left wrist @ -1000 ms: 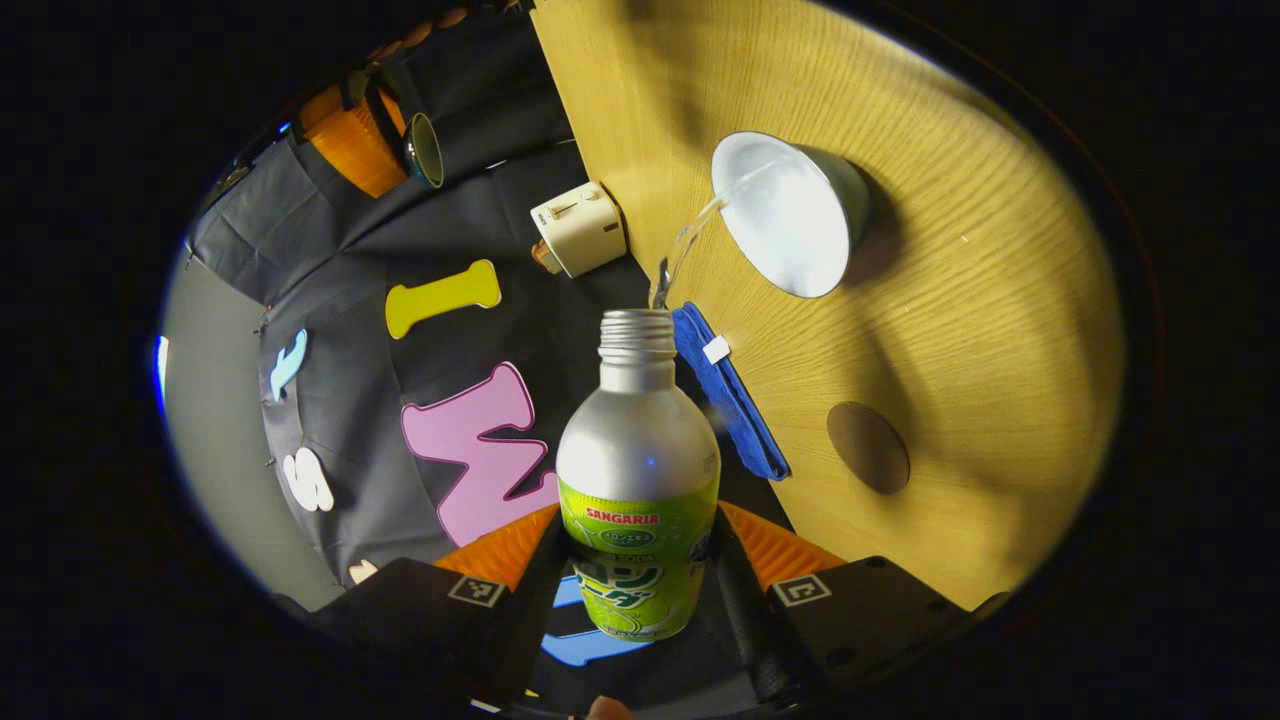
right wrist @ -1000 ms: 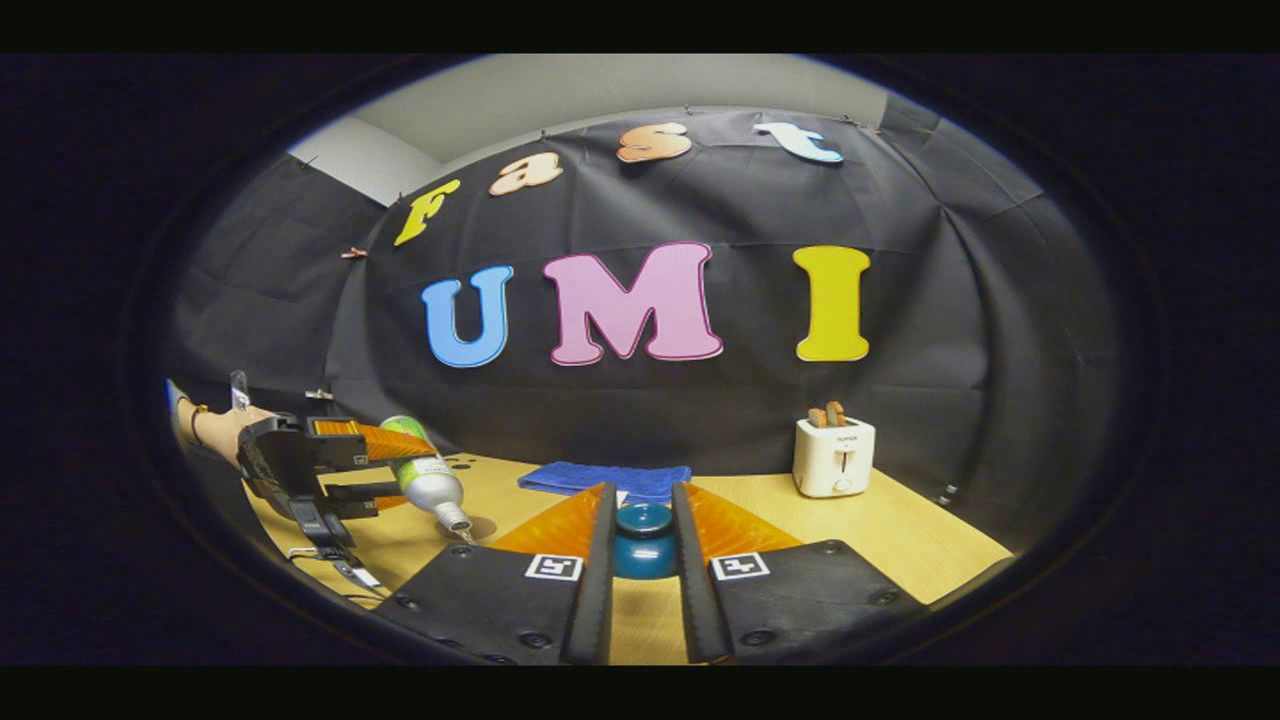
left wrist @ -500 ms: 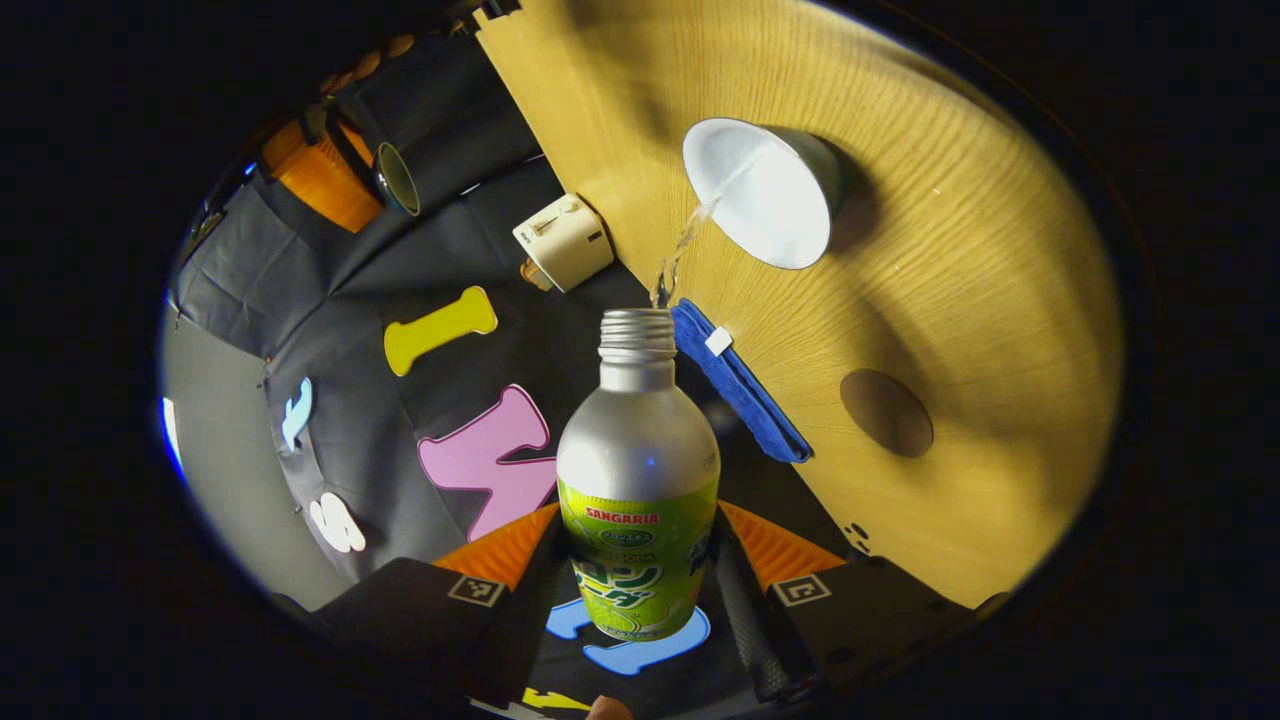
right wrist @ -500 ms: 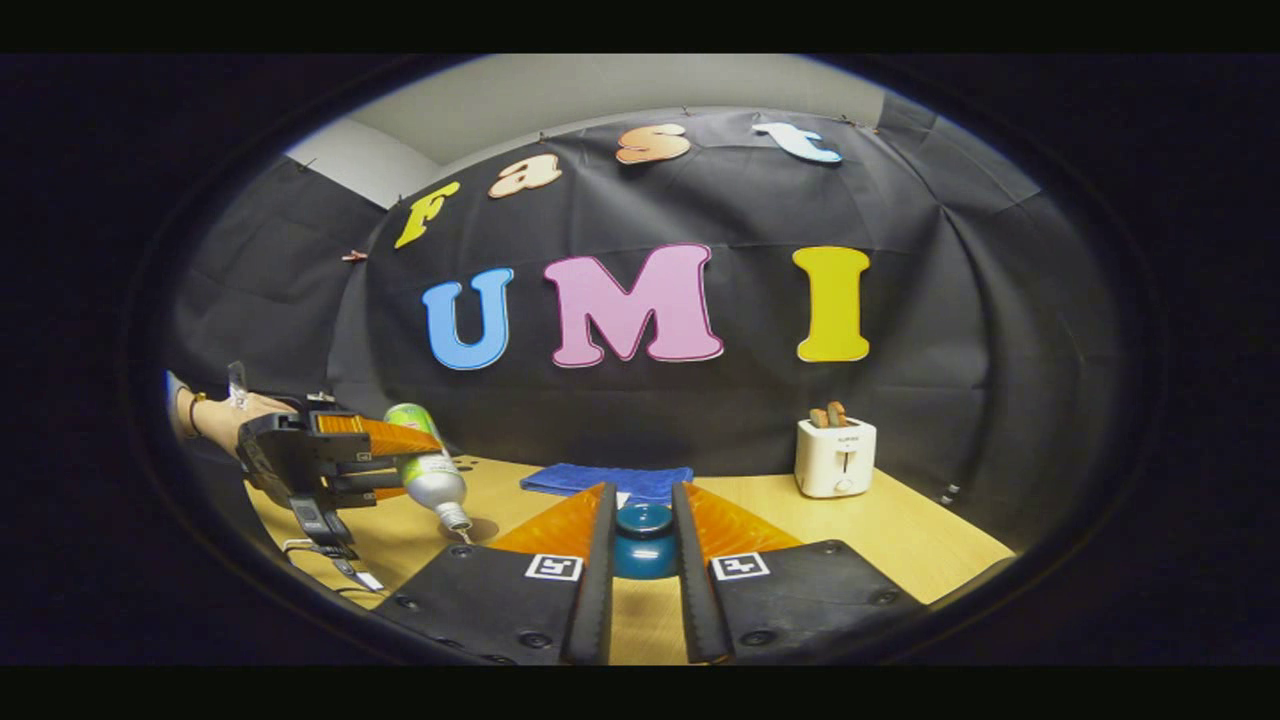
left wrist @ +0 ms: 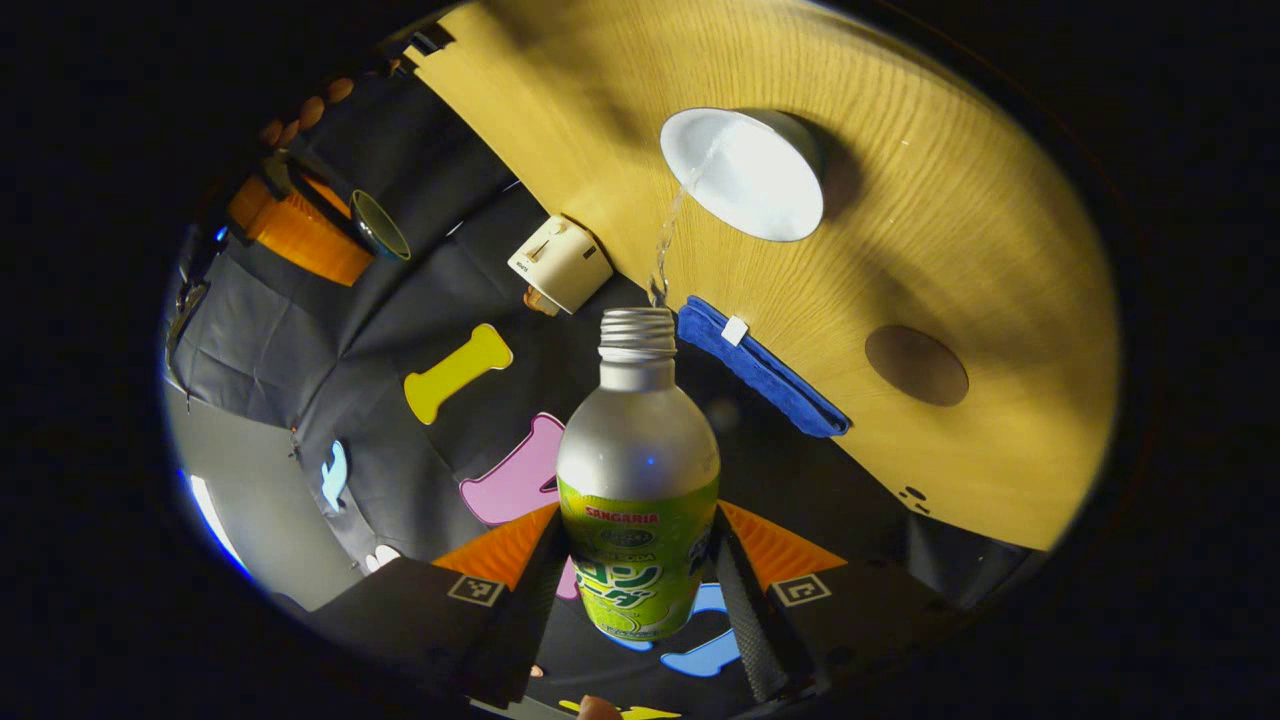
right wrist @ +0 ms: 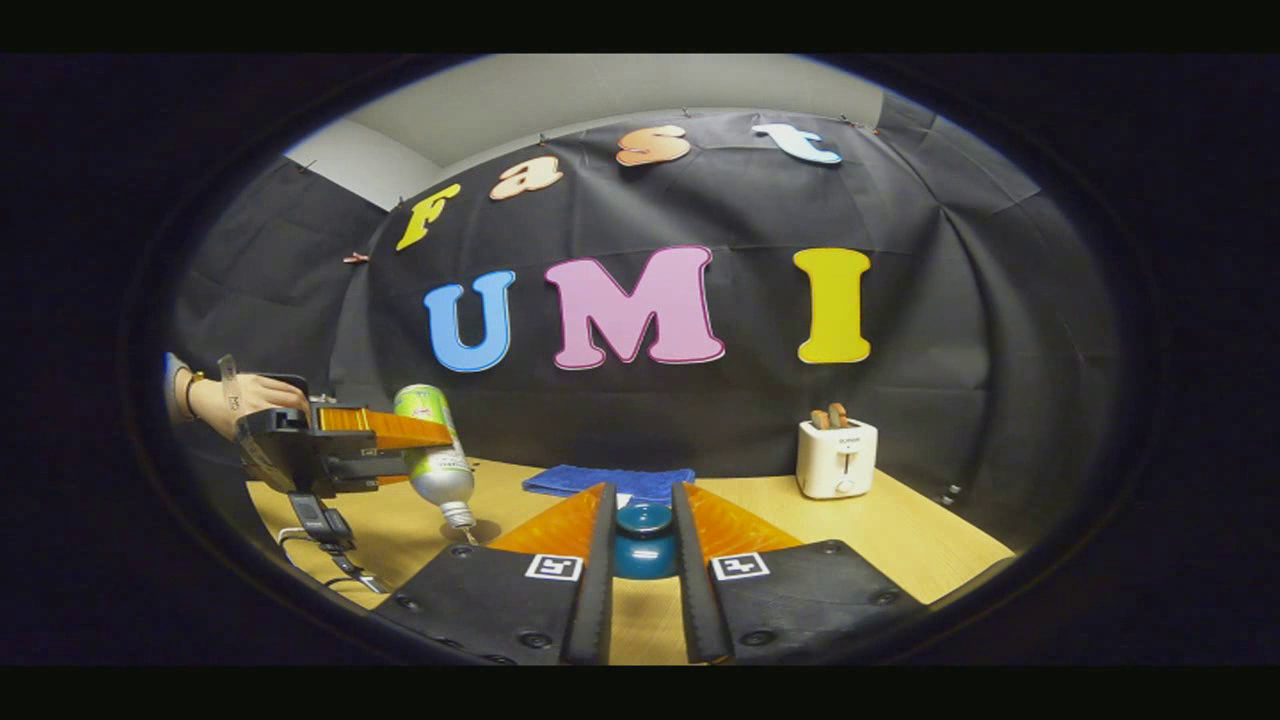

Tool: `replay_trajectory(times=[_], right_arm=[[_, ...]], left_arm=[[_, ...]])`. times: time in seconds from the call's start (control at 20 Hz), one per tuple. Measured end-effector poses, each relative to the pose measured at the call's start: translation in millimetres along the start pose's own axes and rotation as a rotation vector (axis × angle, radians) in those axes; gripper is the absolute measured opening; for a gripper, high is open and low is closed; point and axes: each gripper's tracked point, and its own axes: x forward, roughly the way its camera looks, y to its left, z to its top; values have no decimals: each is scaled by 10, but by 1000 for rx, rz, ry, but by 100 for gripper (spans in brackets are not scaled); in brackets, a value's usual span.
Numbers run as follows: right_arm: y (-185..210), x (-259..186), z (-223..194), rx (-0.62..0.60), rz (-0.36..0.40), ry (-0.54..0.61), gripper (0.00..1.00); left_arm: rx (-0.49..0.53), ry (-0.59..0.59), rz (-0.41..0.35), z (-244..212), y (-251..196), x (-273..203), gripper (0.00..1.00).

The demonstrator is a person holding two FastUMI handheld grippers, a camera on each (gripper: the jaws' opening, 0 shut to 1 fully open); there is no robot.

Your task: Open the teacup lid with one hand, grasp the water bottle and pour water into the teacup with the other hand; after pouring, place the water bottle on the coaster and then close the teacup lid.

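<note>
In the left gripper view my left gripper (left wrist: 637,530) is shut on a silver bottle with a green label (left wrist: 637,470), tipped neck-down. A thin stream of water (left wrist: 668,235) runs from its open mouth into the white-lined teacup (left wrist: 742,172) on the wooden table. A round brown coaster (left wrist: 916,365) lies bare beside the cup. In the right gripper view my right gripper (right wrist: 642,505) is shut on the dark teal lid (right wrist: 643,550), held above the table. That view has the left gripper (right wrist: 425,455), in a person's hand, tilting the bottle (right wrist: 440,472) at the left.
A blue folded cloth (left wrist: 762,372) lies along the table's back edge near the coaster. A white toaster (right wrist: 836,457) stands at the back right. Cables (right wrist: 325,535) trail on the table under the left gripper. Bare wood (right wrist: 900,530) spreads at the right.
The left gripper has risen and tipped the bottle steeper, closer to upside down. Water keeps running into the cup. The right gripper holds still with the lid.
</note>
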Motion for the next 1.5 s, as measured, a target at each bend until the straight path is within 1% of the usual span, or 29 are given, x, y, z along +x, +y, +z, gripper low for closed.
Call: replay_trajectory(times=[0.15, 0.4, 0.5, 0.55, 0.65, 0.75, 0.8, 0.85, 0.9, 1.0, 1.05, 1.1, 1.15, 1.2, 1.25, 1.35, 1.4, 1.45, 1.5], right_arm=[[12, 2, 14, 1, 3, -3, 32], [-13, -2, 23, 4, 1, -6, 32], [-26, -3, 11, 6, 0, -4, 32], [-28, 2, 11, 7, 0, -3, 32], [-28, -4, 12, 7, 0, -4, 32], [-15, -1, 15, 9, 1, -4, 32], [-20, 12, 4, 9, 0, -3, 32], [-23, 12, 1, 7, -1, -2, 27], [-25, 15, -12, 7, -1, 0, 27], [-3, 23, -27, 6, 1, 5, 27], [14, 29, -29, 4, 3, 6, 32], [29, 32, -28, 2, 6, 6, 27], [55, 36, -29, 0, 10, 5, 32], [83, 40, -33, -1, 16, 6, 27], [104, 43, -41, -4, 21, 8, 32], [139, 58, -57, -9, 30, 11, 32], [157, 57, -51, -10, 33, 12, 27], [166, 63, -62, -10, 35, 13, 32], [175, 59, -67, -11, 37, 14, 32]], left_arm=[[43, -2, 5, 24, 38, -8, 82], [57, -10, -9, 69, -1, -16, 82], [23, -13, -22, 72, -45, -27, 82], [-14, -21, -32, 82, -90, -49, 82], [-129, -43, -76, 165, -244, -72, 82], [-301, -69, -119, 311, -424, -131, 82], [-398, -82, -127, 403, -479, -164, 81], [-503, -93, -131, 458, -474, -194, 82], [-615, -99, -129, 523, -453, -221, 81], [-872, -96, -113, 603, -390, -274, 81], [-1014, -92, -112, 638, -334, -292, 81], [-1173, -88, -111, 662, -283, -280, 81], [-1303, -83, -107, 650, -267, -213, 81], [-1451, -83, -105, 667, -224, -174, 81], [-1560, -82, -103, 618, -203, -170, 80], [-1760, -73, -124, 597, -194, -97, 80], [-1848, -71, -121, 581, -187, -67, 80], [-1948, -73, -119, 588, -206, -41, 80], [-2034, -85, -118, 610, -204, -23, 80]])
